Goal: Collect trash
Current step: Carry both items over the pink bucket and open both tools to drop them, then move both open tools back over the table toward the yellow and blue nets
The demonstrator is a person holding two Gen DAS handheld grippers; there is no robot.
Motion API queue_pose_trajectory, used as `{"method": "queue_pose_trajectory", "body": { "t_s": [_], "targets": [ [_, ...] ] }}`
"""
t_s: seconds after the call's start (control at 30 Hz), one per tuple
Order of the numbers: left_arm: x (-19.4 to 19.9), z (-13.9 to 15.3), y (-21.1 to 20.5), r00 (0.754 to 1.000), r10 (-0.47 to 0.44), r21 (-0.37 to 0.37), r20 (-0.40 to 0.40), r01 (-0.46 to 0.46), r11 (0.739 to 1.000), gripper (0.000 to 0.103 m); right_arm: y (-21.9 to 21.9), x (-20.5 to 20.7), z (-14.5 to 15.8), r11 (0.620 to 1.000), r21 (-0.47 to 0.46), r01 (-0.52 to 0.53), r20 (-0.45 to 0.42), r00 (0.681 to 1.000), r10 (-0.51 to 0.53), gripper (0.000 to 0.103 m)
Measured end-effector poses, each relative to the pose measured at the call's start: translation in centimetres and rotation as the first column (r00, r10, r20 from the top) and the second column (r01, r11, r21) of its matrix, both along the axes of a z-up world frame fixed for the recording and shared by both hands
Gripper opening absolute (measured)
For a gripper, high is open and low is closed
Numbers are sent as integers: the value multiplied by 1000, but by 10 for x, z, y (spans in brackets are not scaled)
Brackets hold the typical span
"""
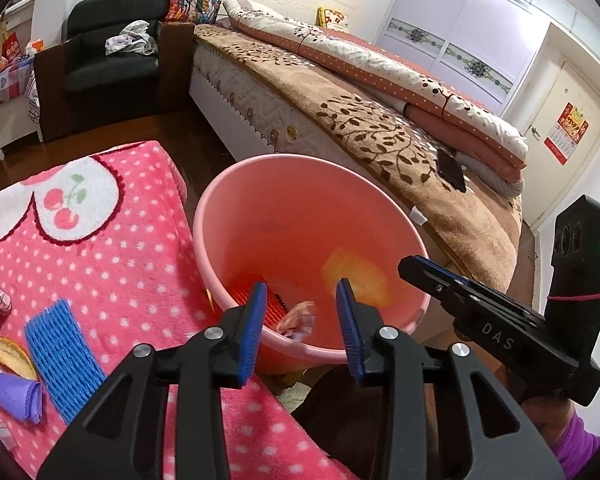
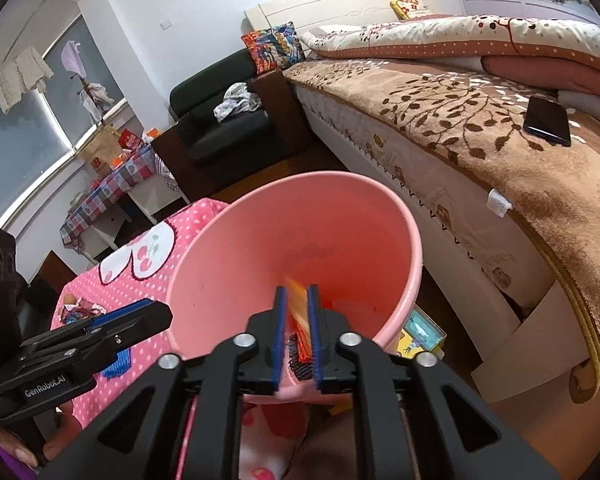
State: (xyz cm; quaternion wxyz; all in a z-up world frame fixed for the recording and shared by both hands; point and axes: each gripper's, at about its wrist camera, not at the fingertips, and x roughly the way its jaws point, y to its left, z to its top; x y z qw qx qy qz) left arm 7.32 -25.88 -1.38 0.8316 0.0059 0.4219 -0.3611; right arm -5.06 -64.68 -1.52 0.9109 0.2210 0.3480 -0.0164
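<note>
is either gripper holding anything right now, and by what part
Left gripper: nothing. Right gripper: blurred orange scrap between its pads over the pink bucket; grip unclear.

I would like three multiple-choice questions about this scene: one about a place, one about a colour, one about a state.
1. Where does the black phone lie?
A. on the bed's brown leaf-pattern blanket
B. on the black armchair
C. inside the bucket

2. What colour is the foam net sleeve on the pink dotted cloth?
A. yellow
B. blue
C. green

3. How do the jaws of the left gripper stand over the pink bucket?
A. closed on a bottle
B. closed on the bucket's rim
C. apart, with nothing held

Answers: 1 A, the phone rests on the blanket; 2 B, the mesh is blue; 3 C, the pads stand apart with only the bucket's inside behind them.
</note>
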Motion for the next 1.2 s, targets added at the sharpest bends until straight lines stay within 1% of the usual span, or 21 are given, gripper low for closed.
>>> {"method": "queue_pose_trajectory", "body": {
  "t_s": [0.07,0.13,0.23,0.43,0.63,0.73,0.8,0.9,0.97,1.03,1.1,1.2],
  "targets": [
    [-2,2,2,1000,0,2,8,0,1000,36,0,-2,3,1000,-9,8,8,1000,-8,26],
    [-3,3,4,1000,2,0,13,-2,1000,36,0,-4,4,1000,-5,10,16,1000,-10,30],
    [-5,4,9,1000,9,3,18,-9,1000,36,2,-6,6,1000,-2,3,20,1000,-3,33],
    [-9,10,23,998,43,12,38,-44,999,36,12,-9,14,1000,-15,-23,42,999,24,35],
    [-10,16,49,993,97,13,64,-98,995,36,30,-10,21,998,-16,-63,59,996,64,40],
    [-11,21,66,987,137,18,89,-139,990,36,43,-9,24,995,-23,-94,69,993,96,42],
    [-11,22,80,979,181,41,96,-185,982,36,51,-7,26,993,-25,-118,73,990,120,42],
    [-8,19,102,965,246,85,85,-253,964,36,68,-4,27,987,-29,-159,73,984,161,43],
    [-10,19,120,950,292,109,113,-304,947,36,79,-2,26,983,-31,-182,72,980,184,43],
    [-13,19,134,938,319,125,134,-335,934,36,90,1,25,978,-30,-208,69,975,210,43],
    [-17,19,152,927,345,125,151,-364,923,36,104,4,24,971,-33,-237,65,969,239,43],
    [-23,20,177,914,380,107,144,-396,912,36,122,9,21,959,-27,-281,59,958,282,43]
  ]
}}
